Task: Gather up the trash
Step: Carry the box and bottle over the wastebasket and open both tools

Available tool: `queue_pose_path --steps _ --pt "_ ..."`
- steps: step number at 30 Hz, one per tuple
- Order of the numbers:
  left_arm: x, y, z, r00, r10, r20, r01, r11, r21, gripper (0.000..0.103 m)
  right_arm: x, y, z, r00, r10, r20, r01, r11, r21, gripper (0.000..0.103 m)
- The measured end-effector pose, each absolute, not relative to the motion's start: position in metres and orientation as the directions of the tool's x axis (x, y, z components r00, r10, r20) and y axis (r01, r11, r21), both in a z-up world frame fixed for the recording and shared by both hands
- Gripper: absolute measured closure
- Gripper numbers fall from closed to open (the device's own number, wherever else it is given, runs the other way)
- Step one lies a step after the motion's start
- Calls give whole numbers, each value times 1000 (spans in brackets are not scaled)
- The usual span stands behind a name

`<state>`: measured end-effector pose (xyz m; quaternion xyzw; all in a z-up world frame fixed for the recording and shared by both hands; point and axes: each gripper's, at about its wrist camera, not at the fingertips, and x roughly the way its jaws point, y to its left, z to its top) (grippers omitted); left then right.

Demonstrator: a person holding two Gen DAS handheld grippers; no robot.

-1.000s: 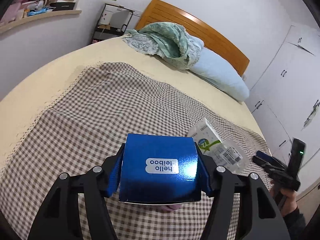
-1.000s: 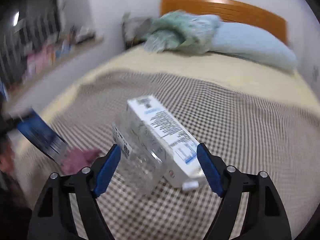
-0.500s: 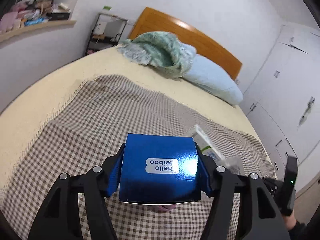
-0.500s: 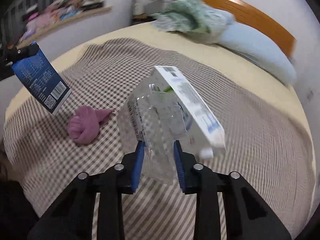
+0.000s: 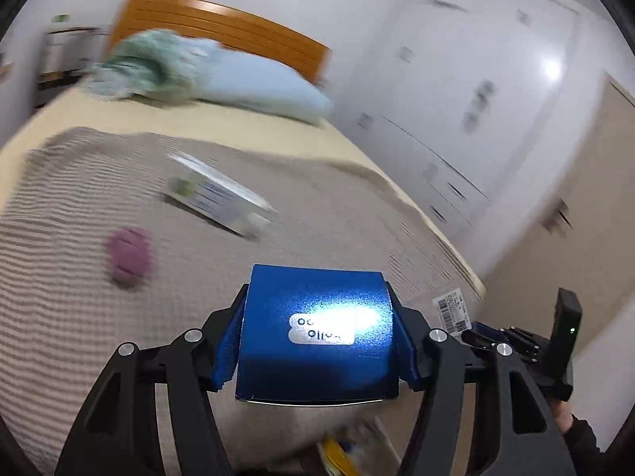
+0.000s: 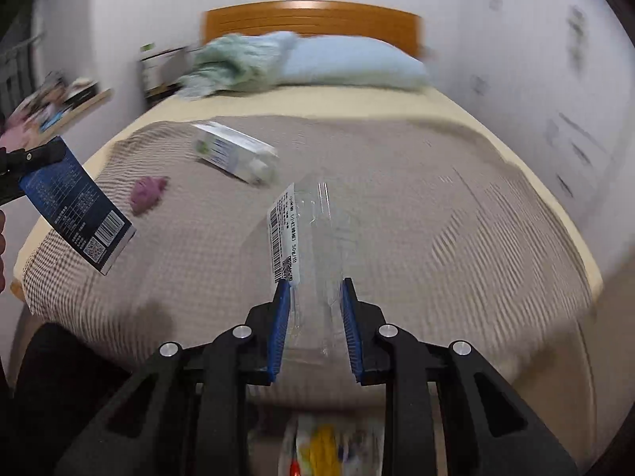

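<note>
Blue card is showing between the left tongs [image 5: 317,341], which are clamping a glossy blue cardboard box [image 5: 317,337] by its sides. The right tongs [image 6: 315,317] have just been closing and are now pinching a crushed clear plastic package with a barcode label [image 6: 313,238]. Both pieces are hanging clear of the brown checked bedspread [image 6: 436,238], near the foot of the bed. A white printed carton [image 6: 234,152] and a crumpled purple wad [image 6: 147,192] are lying on the bedspread, well apart from both tongs, not yet collected. Below the bed edge something white with yellow and red contents [image 6: 321,448] is showing, blurred; it may be the trash container. Carrying well means keeping both grips firm and letting go only once directly above that opening.
</note>
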<state>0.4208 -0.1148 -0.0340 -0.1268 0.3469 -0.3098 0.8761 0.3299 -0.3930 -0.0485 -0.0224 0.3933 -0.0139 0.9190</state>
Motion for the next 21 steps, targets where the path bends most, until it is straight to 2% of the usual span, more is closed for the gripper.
queue_pose_path --steps 2,6,9,16,21 --pt "405 -138 -41 514 -666 -541 507 745 -434 43 278 -413 -57 666 -127 -735 88 992 -91 77" --pt "385 -196 -66 340 -722 -602 586 664 -464 43 196 -447 -91 560 -202 -803 215 972 -95 77" --pt "377 -235 -87 288 -689 -665 615 666 -423 43 171 -458 -140 491 -191 -850 257 964 -68 77" --pt "365 -270 -117 265 -600 -755 604 713 -355 43 183 -441 -306 312 -142 -939 208 975 -79 77" --pt "365 -268 -135 258 -540 -801 576 752 -322 43 198 -404 -394 168 -243 -956 63 970 -235 76"
